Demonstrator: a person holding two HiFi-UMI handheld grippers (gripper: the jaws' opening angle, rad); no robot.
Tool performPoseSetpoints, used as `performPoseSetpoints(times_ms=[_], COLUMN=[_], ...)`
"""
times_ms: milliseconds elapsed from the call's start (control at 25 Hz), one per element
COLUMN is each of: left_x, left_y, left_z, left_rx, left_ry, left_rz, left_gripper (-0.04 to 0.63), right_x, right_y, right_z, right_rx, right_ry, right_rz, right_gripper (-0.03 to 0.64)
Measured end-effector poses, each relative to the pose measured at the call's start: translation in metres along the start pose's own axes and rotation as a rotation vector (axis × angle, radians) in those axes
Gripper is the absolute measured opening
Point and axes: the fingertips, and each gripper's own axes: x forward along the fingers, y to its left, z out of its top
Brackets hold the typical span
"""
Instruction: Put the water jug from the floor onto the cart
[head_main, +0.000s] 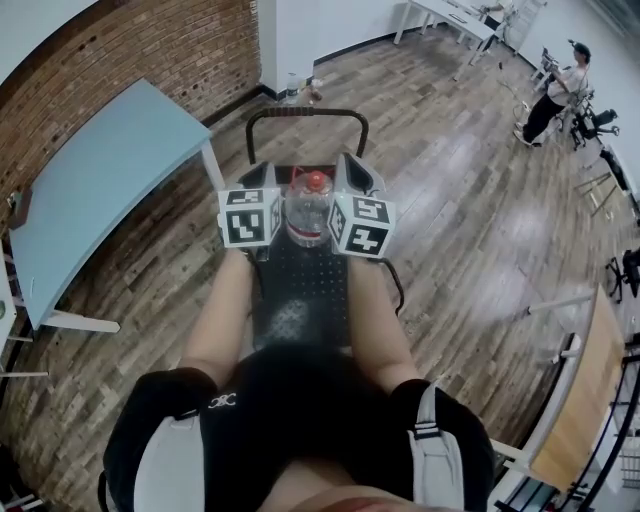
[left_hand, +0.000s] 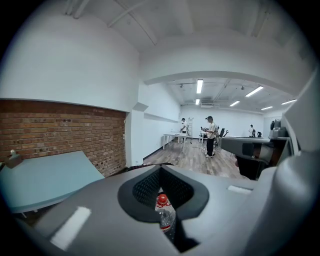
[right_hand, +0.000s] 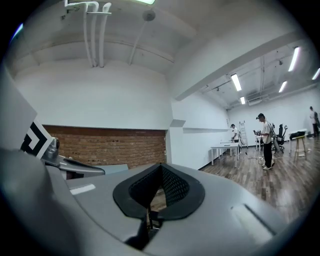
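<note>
The clear water jug (head_main: 307, 212) with a red cap hangs off the floor, squeezed from both sides between my two grippers. Under it stands the black cart (head_main: 300, 290), its looped handle (head_main: 305, 112) at the far end. My left gripper (head_main: 258, 180) presses the jug's left side and my right gripper (head_main: 356, 178) its right side. Both have their jaws shut, with nothing inside them. In the left gripper view the jug (left_hand: 165, 215) shows through the notch of the shut left gripper (left_hand: 161, 172). The right gripper (right_hand: 161, 170) view shows only shut jaws.
A pale blue table (head_main: 100, 190) stands left of the cart, against a brick wall (head_main: 130, 50). A wooden-topped table (head_main: 575, 400) is at the lower right. A person (head_main: 555, 90) sits far right. Small bottles (head_main: 292, 85) stand by the far wall.
</note>
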Motion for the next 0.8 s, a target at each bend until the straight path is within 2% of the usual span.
performPoseSetpoints(times_ms=[520, 800], left_x=[-0.002, -0.002], left_y=[-0.017, -0.019], left_z=[0.007, 0.007], left_rx=[0.006, 0.03], left_ry=[-0.015, -0.028], left_rz=[-0.02, 0.016], left_gripper=[0.0, 0.0], right_x=[-0.012, -0.011], right_y=[-0.015, -0.018], right_z=[-0.001, 0.0], right_rx=[0.025, 0.019], right_ry=[-0.004, -0.007], right_rz=[-0.009, 0.002], right_gripper=[0.012, 0.012])
